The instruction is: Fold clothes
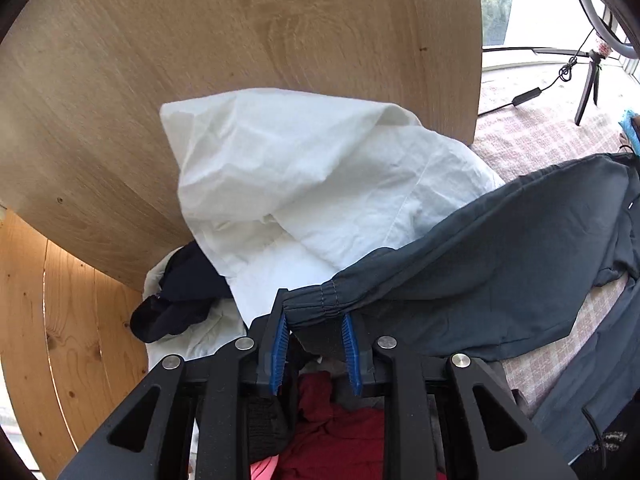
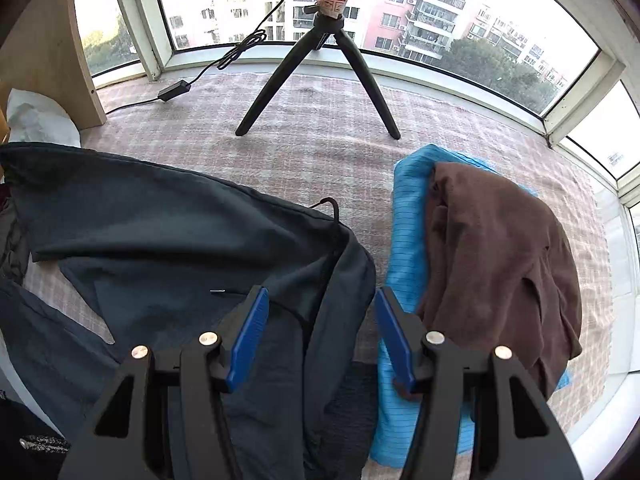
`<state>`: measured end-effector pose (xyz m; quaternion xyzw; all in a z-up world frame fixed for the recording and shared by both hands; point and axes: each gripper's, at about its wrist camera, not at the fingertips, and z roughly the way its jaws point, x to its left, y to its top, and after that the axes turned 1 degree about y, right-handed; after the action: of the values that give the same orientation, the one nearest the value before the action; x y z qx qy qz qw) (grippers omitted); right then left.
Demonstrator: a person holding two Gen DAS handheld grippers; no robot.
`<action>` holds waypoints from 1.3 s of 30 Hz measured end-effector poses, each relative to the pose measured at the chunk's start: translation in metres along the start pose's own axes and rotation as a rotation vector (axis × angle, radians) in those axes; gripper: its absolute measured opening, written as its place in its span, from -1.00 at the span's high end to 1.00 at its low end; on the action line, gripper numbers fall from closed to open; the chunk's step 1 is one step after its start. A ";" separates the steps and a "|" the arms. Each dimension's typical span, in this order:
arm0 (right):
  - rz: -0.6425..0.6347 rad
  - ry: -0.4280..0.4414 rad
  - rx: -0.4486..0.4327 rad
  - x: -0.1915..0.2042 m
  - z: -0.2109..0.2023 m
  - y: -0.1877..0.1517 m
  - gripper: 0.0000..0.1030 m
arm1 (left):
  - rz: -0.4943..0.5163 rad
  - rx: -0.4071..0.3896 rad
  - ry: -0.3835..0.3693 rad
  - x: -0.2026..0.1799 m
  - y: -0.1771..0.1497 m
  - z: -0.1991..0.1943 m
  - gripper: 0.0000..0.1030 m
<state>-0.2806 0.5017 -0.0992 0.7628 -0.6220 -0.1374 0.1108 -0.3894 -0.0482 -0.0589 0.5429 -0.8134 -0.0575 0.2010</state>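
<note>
- My left gripper (image 1: pixel 314 320) has the elastic cuff (image 1: pixel 318 300) of the dark grey trousers (image 1: pixel 500 264) between its blue pads (image 1: pixel 280 340); the cuff fills the gap, but I cannot tell whether the pads truly press on it.
- From that cuff one trouser leg stretches away toward the waistband and lies across the checked pink mat (image 2: pixel 320 120).
- My right gripper (image 2: pixel 320 312) hangs over the waistband end of the trousers (image 2: pixel 180 248), jaws apart, holding nothing.
- Just beside the trousers, on the far side from the cuff, a brown garment (image 2: pixel 500 248) lies on a blue cloth (image 2: pixel 404 208).
- Beyond the trousers stands a black tripod (image 2: pixel 320 76) by the window.
- Next to the cuff, a white garment (image 1: pixel 288 176) leans against a wooden board (image 1: pixel 200 60), with dark and red clothes (image 1: pixel 340 420) piled below.
</note>
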 end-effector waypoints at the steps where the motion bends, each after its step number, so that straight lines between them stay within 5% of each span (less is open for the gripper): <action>1: -0.018 0.003 0.000 -0.006 0.001 0.003 -0.06 | -0.017 -0.004 0.019 0.008 0.002 -0.006 0.56; 10: -0.288 0.100 0.113 0.005 0.075 0.034 -0.06 | -0.053 0.035 0.141 0.031 0.018 -0.018 0.55; 17: -0.252 0.284 0.162 -0.018 0.084 0.026 -0.06 | -0.136 0.056 0.238 0.064 0.017 -0.034 0.55; 23: -0.369 0.234 0.229 -0.012 0.082 0.006 -0.06 | -0.224 0.103 0.267 0.091 -0.013 -0.032 0.55; 32: -0.461 0.251 0.330 0.017 0.104 -0.029 -0.05 | -0.192 0.114 0.246 0.073 -0.026 -0.026 0.55; 35: -0.467 0.228 0.322 0.025 0.112 -0.040 0.10 | -0.187 0.104 0.236 0.071 -0.023 -0.029 0.55; 37: -0.404 0.239 0.283 0.021 0.111 -0.043 0.46 | -0.187 0.100 0.230 0.070 -0.022 -0.031 0.55; 38: -0.368 0.219 0.267 0.019 0.109 -0.043 0.82 | -0.186 0.097 0.229 0.069 -0.022 -0.031 0.55; 39: -0.352 0.203 0.257 0.019 0.106 -0.045 0.91 | -0.182 0.093 0.228 0.067 -0.022 -0.031 0.55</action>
<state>-0.2722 0.4923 -0.2154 0.8773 -0.4775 0.0031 0.0491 -0.3801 -0.1145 -0.0195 0.6260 -0.7345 0.0246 0.2607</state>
